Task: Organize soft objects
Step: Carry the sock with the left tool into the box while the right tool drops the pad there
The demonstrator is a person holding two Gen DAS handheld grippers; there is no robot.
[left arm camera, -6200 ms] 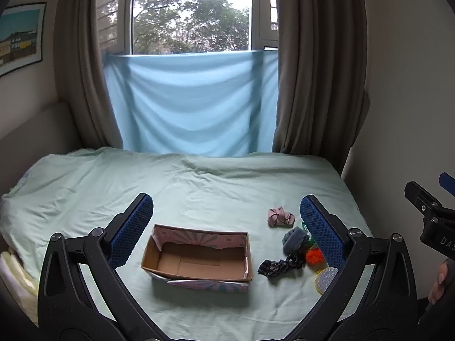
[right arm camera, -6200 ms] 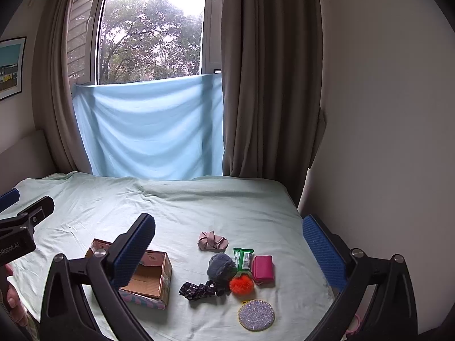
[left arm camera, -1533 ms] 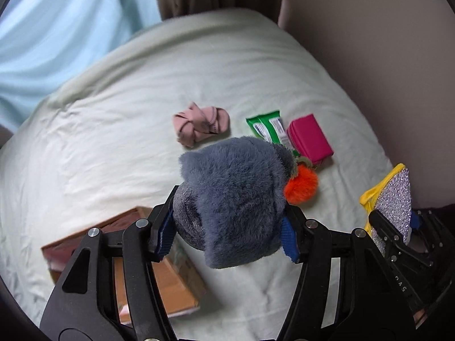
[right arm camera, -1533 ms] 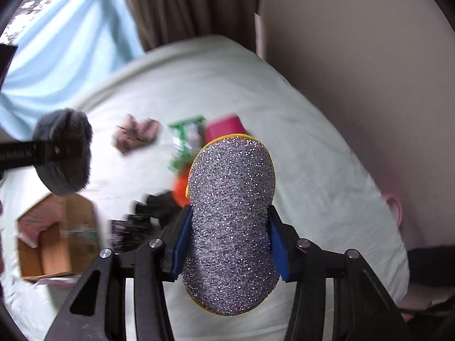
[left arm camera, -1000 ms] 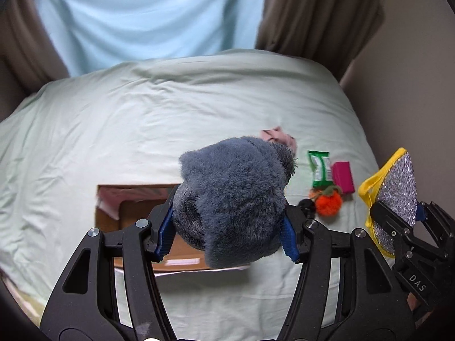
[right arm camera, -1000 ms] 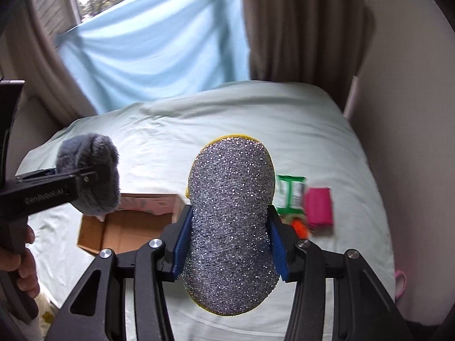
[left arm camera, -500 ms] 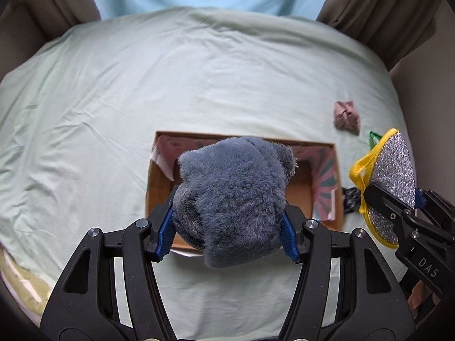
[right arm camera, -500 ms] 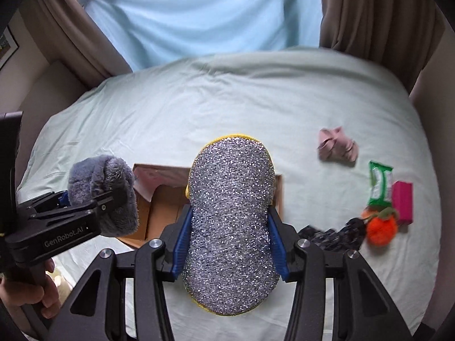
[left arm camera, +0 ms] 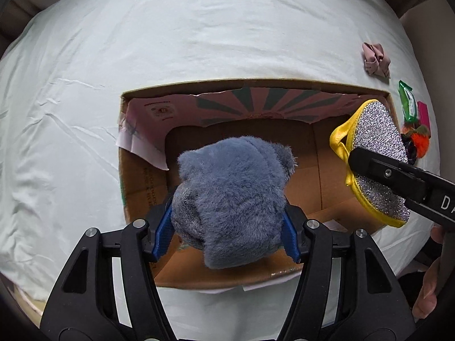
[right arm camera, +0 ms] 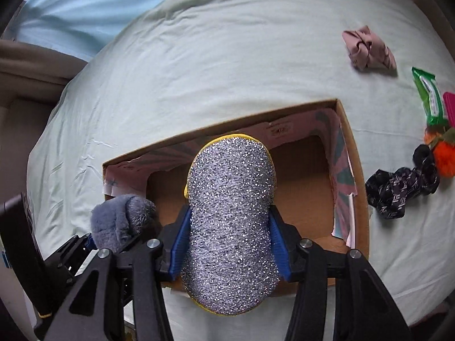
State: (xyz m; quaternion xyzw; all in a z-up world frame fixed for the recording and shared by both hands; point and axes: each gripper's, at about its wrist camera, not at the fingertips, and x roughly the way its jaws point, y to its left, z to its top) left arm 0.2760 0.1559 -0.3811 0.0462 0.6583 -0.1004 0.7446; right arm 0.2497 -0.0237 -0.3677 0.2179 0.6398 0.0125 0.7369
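My left gripper (left arm camera: 227, 236) is shut on a grey-blue fluffy plush (left arm camera: 230, 196) and holds it over the left half of an open cardboard box (left arm camera: 142, 179). My right gripper (right arm camera: 230, 244) is shut on a silver glitter pad with yellow trim (right arm camera: 230, 207) and holds it over the same box (right arm camera: 355, 170). The pad also shows in the left wrist view (left arm camera: 378, 156) at the box's right end. The plush shows in the right wrist view (right arm camera: 119, 218) at the lower left. The box floor looks bare where it shows.
The box lies on a pale green bed sheet (left arm camera: 199, 28). To its right lie a pink scrunchie (right arm camera: 366, 48), a green packet (right arm camera: 429, 96), a magenta pouch (right arm camera: 450, 105), an orange pom-pom (right arm camera: 445, 159) and a dark patterned scrunchie (right arm camera: 398, 187).
Both grippers have come down closer to the box with their loads. The box now fills the middle of both views. Six seconds ago both grippers were open and empty.
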